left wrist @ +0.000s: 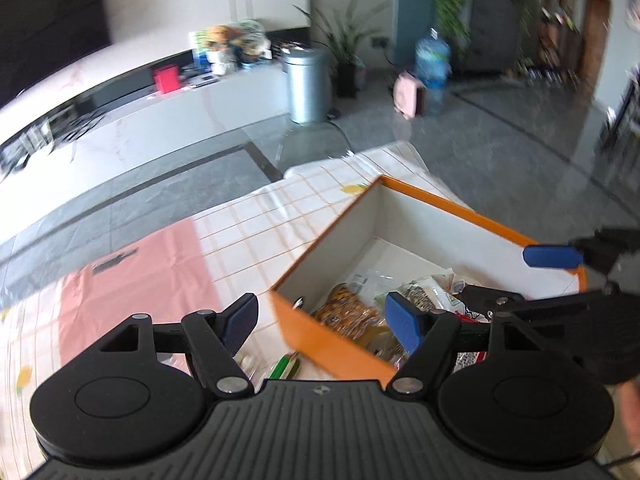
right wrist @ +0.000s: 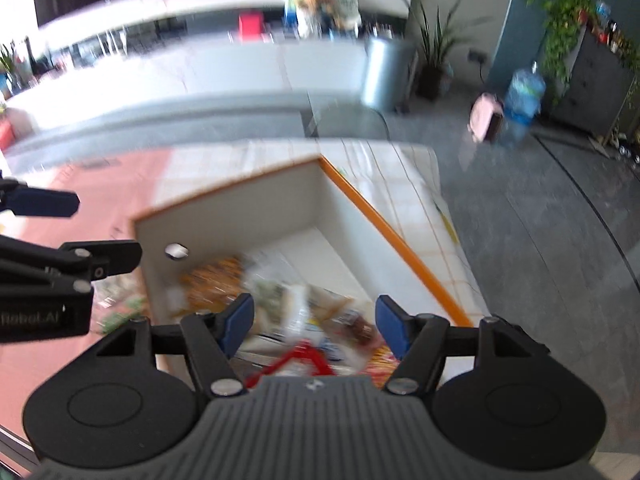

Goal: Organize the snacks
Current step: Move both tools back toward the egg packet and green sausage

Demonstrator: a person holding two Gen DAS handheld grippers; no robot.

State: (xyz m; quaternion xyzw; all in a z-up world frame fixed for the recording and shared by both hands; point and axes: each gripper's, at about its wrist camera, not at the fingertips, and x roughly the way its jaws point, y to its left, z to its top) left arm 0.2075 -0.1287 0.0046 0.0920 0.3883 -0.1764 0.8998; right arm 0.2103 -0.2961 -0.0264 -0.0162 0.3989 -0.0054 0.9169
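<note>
Here both fingers gape wide; only left wrist shows green packet (left wrist: 285, 365) outside box (left wrist: 320, 338).

Left gripper (left wrist: 322, 322): matte black ribbed body along bottom of frame, small hexagon mark at centre, two round black discs either side. Black linkage arms, silver pivot screws, blue pads (left wrist: 402, 322) on fingertips.

Right gripper (right wrist: 314, 322): same build — ribbed grey-black housing, silver screws, blue pads (right wrist: 390, 326). Faint white lettering on black block at left edge — blurred.
</note>
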